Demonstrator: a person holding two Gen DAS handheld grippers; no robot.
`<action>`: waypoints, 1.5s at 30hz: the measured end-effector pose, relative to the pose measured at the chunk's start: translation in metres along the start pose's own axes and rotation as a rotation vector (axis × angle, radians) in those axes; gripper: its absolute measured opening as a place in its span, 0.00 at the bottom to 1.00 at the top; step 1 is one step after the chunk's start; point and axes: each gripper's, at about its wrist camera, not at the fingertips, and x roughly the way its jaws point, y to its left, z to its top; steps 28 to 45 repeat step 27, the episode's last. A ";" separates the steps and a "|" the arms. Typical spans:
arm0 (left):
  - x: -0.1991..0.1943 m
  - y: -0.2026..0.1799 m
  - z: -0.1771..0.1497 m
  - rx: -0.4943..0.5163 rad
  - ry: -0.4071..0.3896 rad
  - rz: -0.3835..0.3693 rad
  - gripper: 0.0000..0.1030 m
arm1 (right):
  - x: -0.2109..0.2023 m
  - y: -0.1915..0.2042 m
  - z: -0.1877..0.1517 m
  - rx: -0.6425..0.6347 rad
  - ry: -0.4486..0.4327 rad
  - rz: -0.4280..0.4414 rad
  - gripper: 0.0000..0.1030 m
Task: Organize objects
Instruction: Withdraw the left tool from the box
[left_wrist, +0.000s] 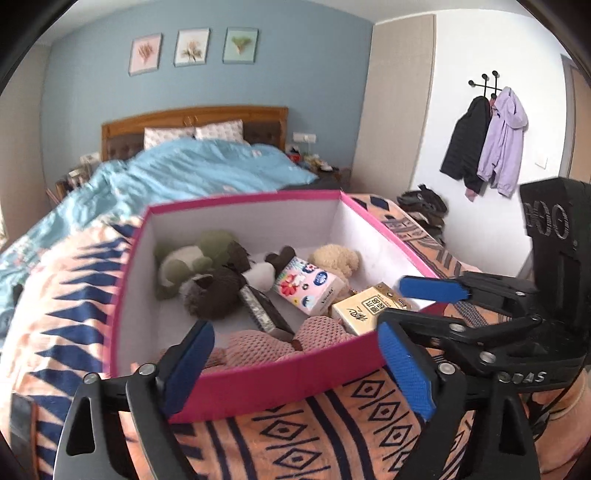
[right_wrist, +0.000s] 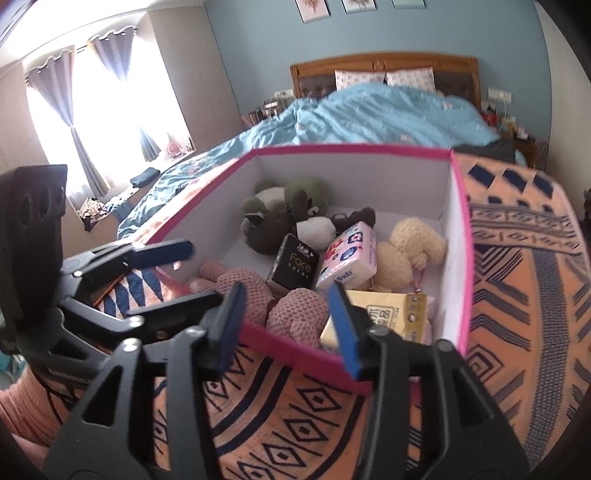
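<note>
A pink storage box (left_wrist: 280, 373) (right_wrist: 291, 341) stands on a patterned orange blanket on the bed. Inside lie a green plush (left_wrist: 192, 254) (right_wrist: 295, 194), a dark plush (left_wrist: 214, 291), a cream plush (left_wrist: 336, 258) (right_wrist: 410, 247), a pink knitted plush (left_wrist: 266, 343) (right_wrist: 258, 295), a pink tissue pack (left_wrist: 306, 286) (right_wrist: 349, 258), a black tissue pack (right_wrist: 293, 266) and a yellow tissue pack (left_wrist: 365, 308) (right_wrist: 391, 314). My left gripper (left_wrist: 295, 369) is open and empty at the box's near wall. My right gripper (right_wrist: 288, 325) is open and empty at the near rim; it also shows in the left wrist view (left_wrist: 424, 306).
The orange blanket (left_wrist: 332, 424) (right_wrist: 517, 258) covers the bed's foot. A blue duvet (left_wrist: 192, 173) and wooden headboard lie behind the box. Jackets (left_wrist: 484, 144) hang on the right wall. A curtained window (right_wrist: 92, 110) is at the left.
</note>
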 end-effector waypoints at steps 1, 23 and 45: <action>-0.006 -0.001 -0.002 0.002 -0.011 0.015 0.90 | -0.007 0.004 -0.003 -0.016 -0.020 -0.013 0.62; -0.037 -0.010 -0.072 -0.046 0.025 0.262 0.90 | -0.044 0.045 -0.088 -0.050 -0.074 -0.167 1.00; -0.039 -0.014 -0.073 -0.042 0.020 0.256 0.90 | -0.043 0.047 -0.089 -0.051 -0.071 -0.162 1.00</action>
